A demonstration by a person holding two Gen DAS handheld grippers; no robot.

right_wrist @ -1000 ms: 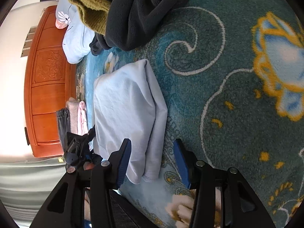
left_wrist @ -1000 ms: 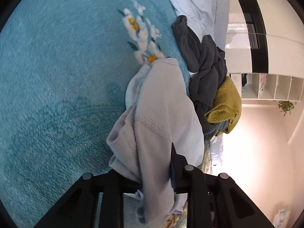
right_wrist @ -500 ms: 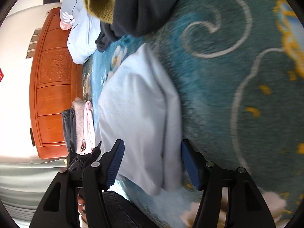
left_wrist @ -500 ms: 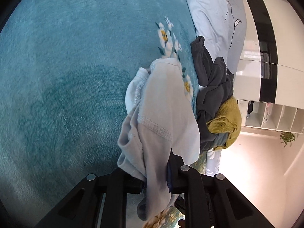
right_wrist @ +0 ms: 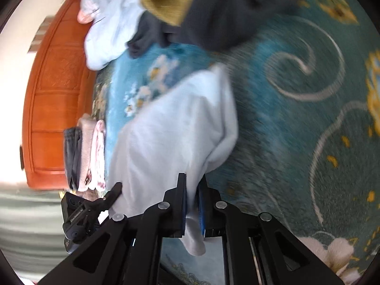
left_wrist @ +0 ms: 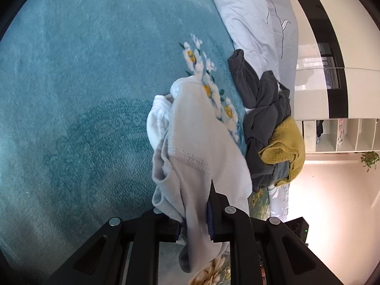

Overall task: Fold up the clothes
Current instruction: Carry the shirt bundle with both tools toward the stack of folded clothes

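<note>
A pale blue garment (left_wrist: 204,156) lies partly folded on the teal flowered blanket (left_wrist: 83,95). My left gripper (left_wrist: 193,223) is shut on one bunched end of it, and cloth hangs down past the jaws. In the right wrist view the same pale blue garment (right_wrist: 171,128) stretches away from my right gripper (right_wrist: 192,209), which is shut on its near edge. The other gripper (right_wrist: 80,213) shows at the lower left of the right wrist view.
A heap of dark grey clothes (left_wrist: 263,109) and a mustard knit (left_wrist: 287,147) lies beside the garment. A stack of folded clothes (right_wrist: 85,156) sits near an orange wooden headboard (right_wrist: 52,95). A pale blue pillow (left_wrist: 256,19) lies at the far side.
My right gripper has moved onto the garment's edge and closed on it; it was open before. My left gripper keeps its hold and the garment has shifted slightly.
</note>
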